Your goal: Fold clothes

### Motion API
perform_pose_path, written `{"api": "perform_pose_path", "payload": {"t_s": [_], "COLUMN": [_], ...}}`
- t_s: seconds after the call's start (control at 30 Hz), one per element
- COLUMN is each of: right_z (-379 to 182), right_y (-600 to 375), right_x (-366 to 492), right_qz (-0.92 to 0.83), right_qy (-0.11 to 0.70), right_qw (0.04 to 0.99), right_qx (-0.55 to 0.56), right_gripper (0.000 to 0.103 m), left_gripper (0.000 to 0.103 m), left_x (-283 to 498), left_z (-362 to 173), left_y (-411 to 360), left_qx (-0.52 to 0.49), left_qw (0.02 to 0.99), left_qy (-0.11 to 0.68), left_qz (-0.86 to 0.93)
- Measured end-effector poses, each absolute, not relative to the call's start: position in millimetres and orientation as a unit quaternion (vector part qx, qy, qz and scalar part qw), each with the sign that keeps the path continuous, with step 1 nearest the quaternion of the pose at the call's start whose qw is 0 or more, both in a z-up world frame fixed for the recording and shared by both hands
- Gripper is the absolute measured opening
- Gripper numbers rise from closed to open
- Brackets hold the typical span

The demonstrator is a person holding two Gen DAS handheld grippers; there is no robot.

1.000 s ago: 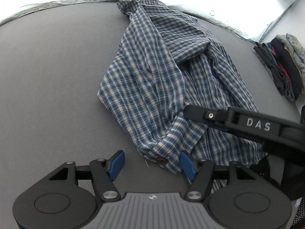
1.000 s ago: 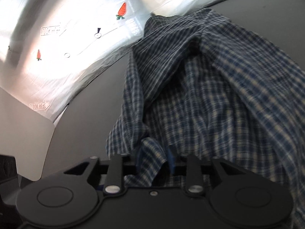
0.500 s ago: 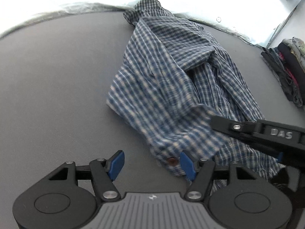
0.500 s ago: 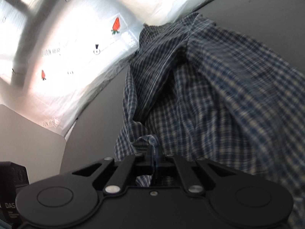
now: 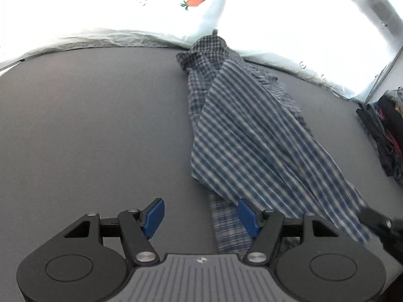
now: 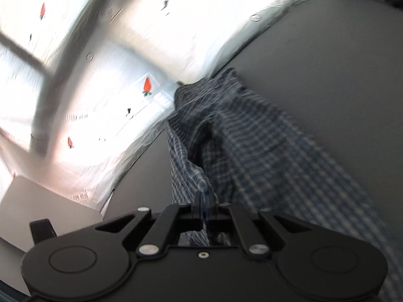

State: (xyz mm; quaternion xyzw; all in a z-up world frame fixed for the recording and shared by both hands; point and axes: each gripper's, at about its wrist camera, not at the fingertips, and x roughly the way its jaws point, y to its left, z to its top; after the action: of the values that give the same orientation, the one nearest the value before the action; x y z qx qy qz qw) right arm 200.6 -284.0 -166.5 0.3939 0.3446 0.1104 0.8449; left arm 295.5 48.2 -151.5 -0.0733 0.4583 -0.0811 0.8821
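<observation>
As seen through my left wrist camera, the left tool (image 5: 201,216) stands wide open, its two blue pads (image 5: 153,216) well apart and nothing between them. It hovers over the dark grey surface (image 5: 88,125). The plaid shirt (image 5: 252,136) is my landmark: it lies stretched in a long diagonal band on the surface, its collar end at the far edge against the white sheeting (image 5: 113,12) printed with a carrot and small marks. The near end of the shirt runs down past the tool's right-hand pad, which sits just beside or against the cloth; I cannot tell whether it touches. Right of the shirt, at the surface's far right edge, a pile of dark clothes (image 5: 385,136) is stacked. At the lower right of the shirt, the black tip of the right tool (image 5: 377,222) meets the cloth.

From my right wrist camera, the right tool (image 6: 205,206) is closed tight, with a fold of the plaid shirt (image 6: 264,156) pinched between its fingers. From that grip the cloth is lifted and pulled taut, running away toward the collar end, which rests at the surface's (image 6: 340,63) edge next to the white sheeting (image 6: 113,88). Left of the shirt, beyond the surface, a pale flat panel (image 6: 42,206) shows. The frame is motion-blurred, so fine detail of the weave is lost.
</observation>
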Motion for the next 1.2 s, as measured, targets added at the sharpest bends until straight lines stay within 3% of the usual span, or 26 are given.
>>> {"api": "perform_pose_path", "payload": {"t_s": [0.37,0.6,0.73,0.8,0.93,1.03,1.07,1.2], "right_z": [-213,-226,-214,-204,-184,-177,-175,-171], "right_y": [-355,-360,-356,-357,-362,-364,-361,-346], "right_x": [135,133,148,156,177,209,224,294], "right_qz": [0.051,0.061,0.082,0.087,0.099,0.119,0.130,0.154], "right_qy": [0.433,0.473,0.487,0.478,0.437,0.407,0.397,0.366], "right_qw": [0.774,0.773,0.787,0.802,0.839,0.862,0.869,0.880], "right_qx": [0.460,0.419,0.368,0.348,0.308,0.277,0.266,0.259], "right_gripper": [0.002,0.003,0.013,0.023,0.027,0.015,0.003,0.003], "left_gripper": [0.066,0.066,0.066,0.066,0.066,0.066,0.066,0.061], "left_x": [284,274,272,272,277,287,293,329], "left_z": [-152,-163,-162,-159,-152,-147,-147,-148], "left_y": [-11,-33,-38,-37,-31,-21,-18,0], "left_qx": [-0.053,-0.033,-0.033,-0.035,-0.042,-0.051,-0.051,-0.039], "left_qw": [0.875,0.870,0.870,0.872,0.879,0.887,0.890,0.898], "left_qy": [0.473,0.485,0.485,0.482,0.471,0.455,0.450,0.436], "left_qz": [-0.095,-0.083,-0.076,-0.073,-0.060,-0.051,-0.050,-0.045]}}
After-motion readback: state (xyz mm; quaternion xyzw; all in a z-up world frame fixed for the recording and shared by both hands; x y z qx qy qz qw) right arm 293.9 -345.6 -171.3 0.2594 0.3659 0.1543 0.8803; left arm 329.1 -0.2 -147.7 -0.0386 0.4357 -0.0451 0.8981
